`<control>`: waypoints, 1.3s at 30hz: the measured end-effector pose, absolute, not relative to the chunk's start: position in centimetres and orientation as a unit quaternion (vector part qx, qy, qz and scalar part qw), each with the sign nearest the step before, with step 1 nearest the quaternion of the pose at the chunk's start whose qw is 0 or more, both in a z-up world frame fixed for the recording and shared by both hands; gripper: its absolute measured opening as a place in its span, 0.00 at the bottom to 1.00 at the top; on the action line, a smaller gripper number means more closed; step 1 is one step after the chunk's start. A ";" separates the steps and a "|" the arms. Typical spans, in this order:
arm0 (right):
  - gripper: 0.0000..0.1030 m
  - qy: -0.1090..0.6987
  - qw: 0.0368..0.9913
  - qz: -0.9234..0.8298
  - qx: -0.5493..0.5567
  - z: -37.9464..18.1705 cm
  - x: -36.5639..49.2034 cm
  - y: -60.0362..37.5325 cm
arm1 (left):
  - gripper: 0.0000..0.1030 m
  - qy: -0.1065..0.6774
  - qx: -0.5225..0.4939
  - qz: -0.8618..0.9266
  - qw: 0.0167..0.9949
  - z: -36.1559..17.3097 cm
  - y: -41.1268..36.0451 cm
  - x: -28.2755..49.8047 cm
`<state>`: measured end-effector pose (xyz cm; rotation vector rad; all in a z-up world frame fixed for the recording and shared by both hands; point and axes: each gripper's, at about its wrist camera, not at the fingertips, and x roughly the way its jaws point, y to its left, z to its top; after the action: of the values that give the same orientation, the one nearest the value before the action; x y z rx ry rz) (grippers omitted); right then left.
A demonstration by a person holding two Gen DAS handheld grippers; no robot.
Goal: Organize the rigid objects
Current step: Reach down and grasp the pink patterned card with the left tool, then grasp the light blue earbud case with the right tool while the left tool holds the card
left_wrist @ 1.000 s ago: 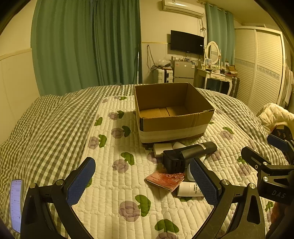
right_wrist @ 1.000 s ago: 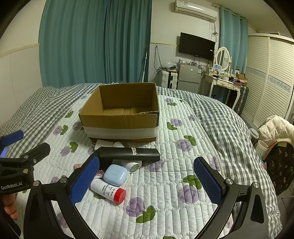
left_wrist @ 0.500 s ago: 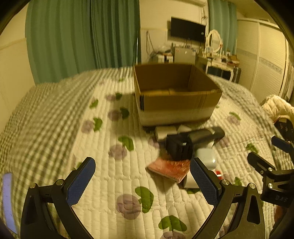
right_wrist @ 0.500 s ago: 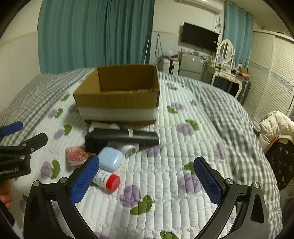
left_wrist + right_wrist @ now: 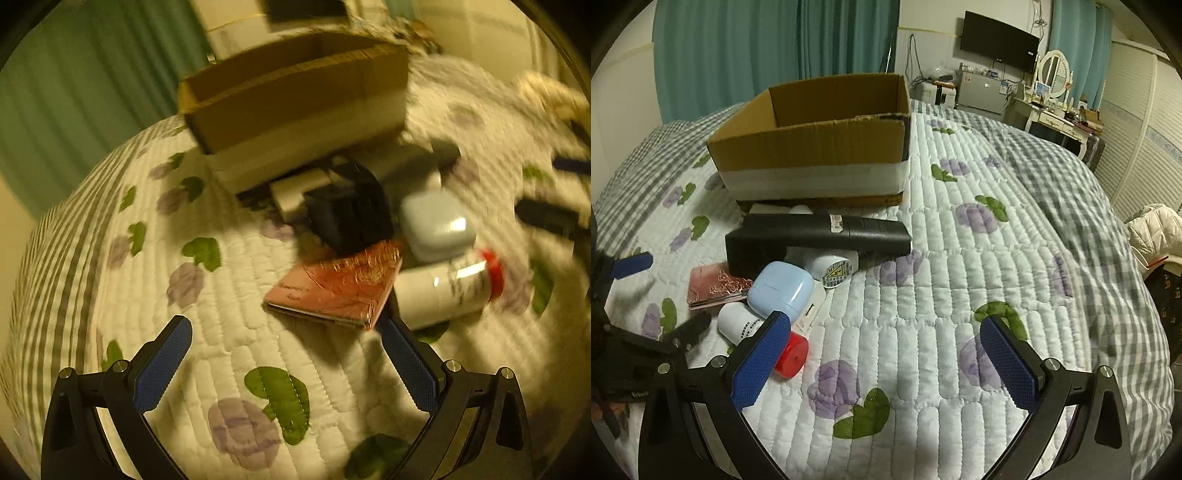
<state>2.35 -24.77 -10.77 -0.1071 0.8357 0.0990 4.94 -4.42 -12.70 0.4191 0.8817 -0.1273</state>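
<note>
An open cardboard box (image 5: 812, 147) stands on the quilted bed; it also shows in the left wrist view (image 5: 295, 99). In front of it lies a pile: a long black box (image 5: 816, 236) (image 5: 351, 210), a pale blue case (image 5: 781, 284) (image 5: 436, 225), a pink booklet (image 5: 714, 282) (image 5: 336, 288), a white bottle with a red cap (image 5: 757, 332) (image 5: 450, 291) and a small white cylinder (image 5: 833, 267). My left gripper (image 5: 284, 363) is open and empty, just short of the booklet. My right gripper (image 5: 886, 354) is open and empty, its left finger over the bottle.
The bed's checked cover (image 5: 1089, 206) falls away to the right. A dresser with a mirror (image 5: 1052, 96), a television (image 5: 997, 40) and wardrobe doors (image 5: 1145, 129) line the far right wall. Green curtains (image 5: 775, 48) hang behind the box.
Both grippers have moved forward and down toward the pile. The left one has tilted and come close to the pink booklet; the right one's left finger now overlaps the bottle.
</note>
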 end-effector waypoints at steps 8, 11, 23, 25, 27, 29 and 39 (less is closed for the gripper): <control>1.00 0.415 0.907 0.049 -0.055 -11.5 3.5 -24.5 | 0.99 0.374 0.261 -0.093 0.885 -12.5 -5.7 5.8; 1.00 0.418 0.906 0.048 -0.056 -11.6 3.7 -24.3 | 0.92 0.366 0.286 -0.113 0.878 -12.7 -6.4 6.4; 1.00 0.417 0.904 0.065 -0.061 -11.3 4.0 -22.3 | 0.21 0.364 0.294 -0.172 0.867 -11.8 -5.6 5.0; 1.00 0.418 0.904 0.071 -0.061 -11.2 4.2 -21.7 | 0.14 0.361 0.266 -0.170 0.878 -10.6 -4.6 4.8; 1.00 0.417 0.904 0.076 -0.062 -11.1 4.3 -21.1 | 0.09 0.364 0.230 -0.168 0.887 -9.2 -3.3 5.1; 1.00 0.417 0.903 0.084 -0.062 -11.2 4.6 -20.5 | 0.09 0.385 0.171 -0.166 0.892 -8.1 -1.7 5.9; 0.86 0.452 0.879 0.124 -0.091 -13.9 6.9 -16.1 | 0.09 0.432 0.067 -0.141 0.888 -7.6 1.1 6.3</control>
<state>6.92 -16.12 -13.88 -0.1896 0.9418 0.2575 6.33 1.14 -7.65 0.1401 0.8967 -0.2926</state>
